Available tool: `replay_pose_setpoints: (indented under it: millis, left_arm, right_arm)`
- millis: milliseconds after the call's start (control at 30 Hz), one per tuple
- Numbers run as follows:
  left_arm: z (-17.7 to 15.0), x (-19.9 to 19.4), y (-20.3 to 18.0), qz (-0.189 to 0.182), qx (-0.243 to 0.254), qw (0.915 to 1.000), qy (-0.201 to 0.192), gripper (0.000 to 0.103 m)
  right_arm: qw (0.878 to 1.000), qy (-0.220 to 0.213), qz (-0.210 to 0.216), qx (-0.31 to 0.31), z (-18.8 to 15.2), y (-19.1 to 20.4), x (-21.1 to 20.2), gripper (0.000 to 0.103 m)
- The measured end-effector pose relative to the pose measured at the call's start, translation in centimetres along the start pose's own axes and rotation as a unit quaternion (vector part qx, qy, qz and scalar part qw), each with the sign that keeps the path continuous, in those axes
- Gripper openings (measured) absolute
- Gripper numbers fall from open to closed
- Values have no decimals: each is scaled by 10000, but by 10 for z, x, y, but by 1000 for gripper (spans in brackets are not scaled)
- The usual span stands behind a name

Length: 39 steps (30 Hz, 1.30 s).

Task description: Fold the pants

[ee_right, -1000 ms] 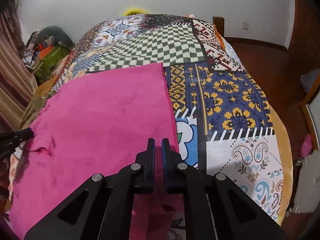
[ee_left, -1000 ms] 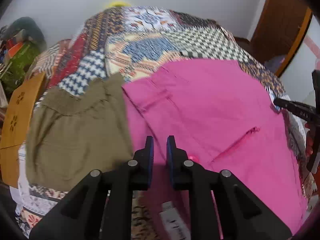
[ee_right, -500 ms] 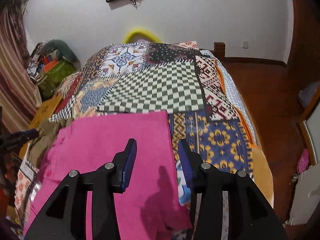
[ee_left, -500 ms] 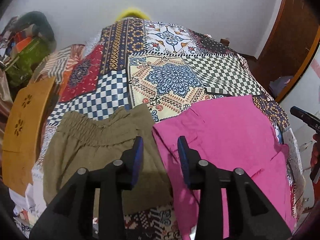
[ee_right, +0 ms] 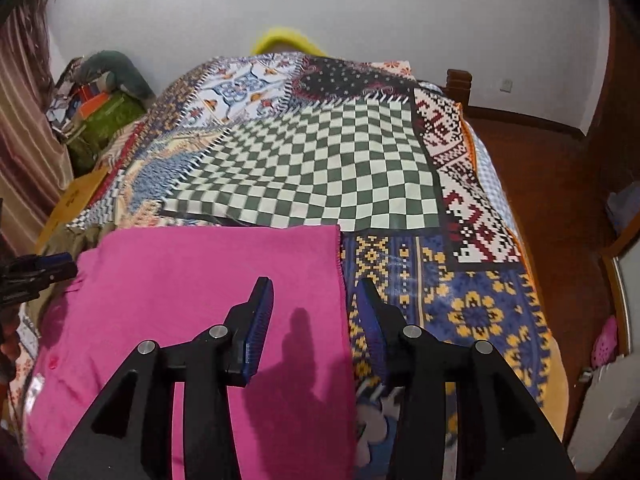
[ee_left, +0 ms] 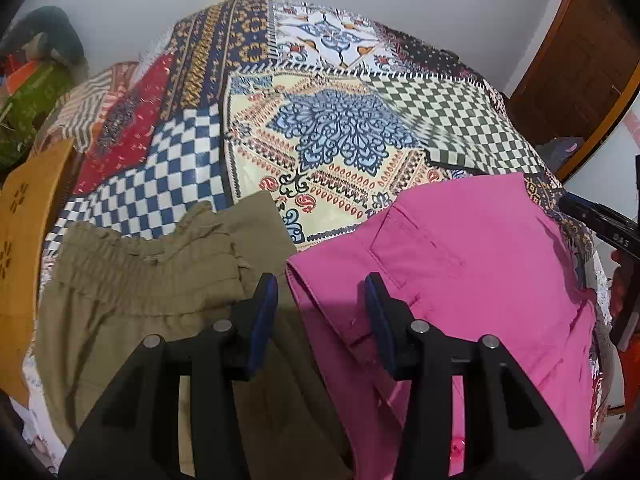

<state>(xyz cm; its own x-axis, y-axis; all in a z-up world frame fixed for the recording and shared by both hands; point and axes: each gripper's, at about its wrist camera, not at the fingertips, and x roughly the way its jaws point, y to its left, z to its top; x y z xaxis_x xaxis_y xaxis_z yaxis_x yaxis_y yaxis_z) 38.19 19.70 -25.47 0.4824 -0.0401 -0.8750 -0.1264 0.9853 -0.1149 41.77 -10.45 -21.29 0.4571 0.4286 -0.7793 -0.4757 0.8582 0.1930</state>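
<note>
pink pants (ee_right: 200,300) folded flat at bed's (ee_right: 320,160) near edge | left claw (ee_left: 320,312) still opening, empty | right claw (ee_right: 314,316) part open, empty | soft, floppy, light: grab folded edge corners

SITE: home bedroom | LANDMARK: bed with patchwork bedspread (ee_right: 328,168) | BEYOND BED: white wall (ee_right: 400,8) | RIGHT OF BED: wooden floor (ee_right: 560,200)

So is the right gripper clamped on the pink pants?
No, the right gripper stands open above the pink pants, pinching nothing.
</note>
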Motion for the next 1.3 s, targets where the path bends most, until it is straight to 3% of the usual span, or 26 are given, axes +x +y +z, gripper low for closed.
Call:
replay_pose_setpoints:
  millis: [400,633,667,700,800,1033,1300]
  left_arm:
    - [6,35,7,-388,-186,9988,248,45]
    - [5,36,8,-240,-220,9993,200,21]
    - [6,36,10,-279,-265,9990,206,18]
    - [6,35,11,-286,-293,9990,196,15]
    - [6,33,11,-273,-259,9992,132,9]
    - [6,12,-1,88,76,9997,-223,7]
    - [8,-47,-11,85,86,9977,-662,6]
  right_arm:
    - [9994,298,26,-176,17,-5,57,40]
    - [9993,195,103,-304,24,-1,70,40]
    - [9992,182,109,-339,24,0,70,33]
    - [9991,183,104,-364,24,1,71,19]
    - [9989,205,167,-396,24,2,72,10]
    - [9991,-215,321,-166,29,-1,40,7]
    - [9973,-561,421,-201,31,9,-26,7]
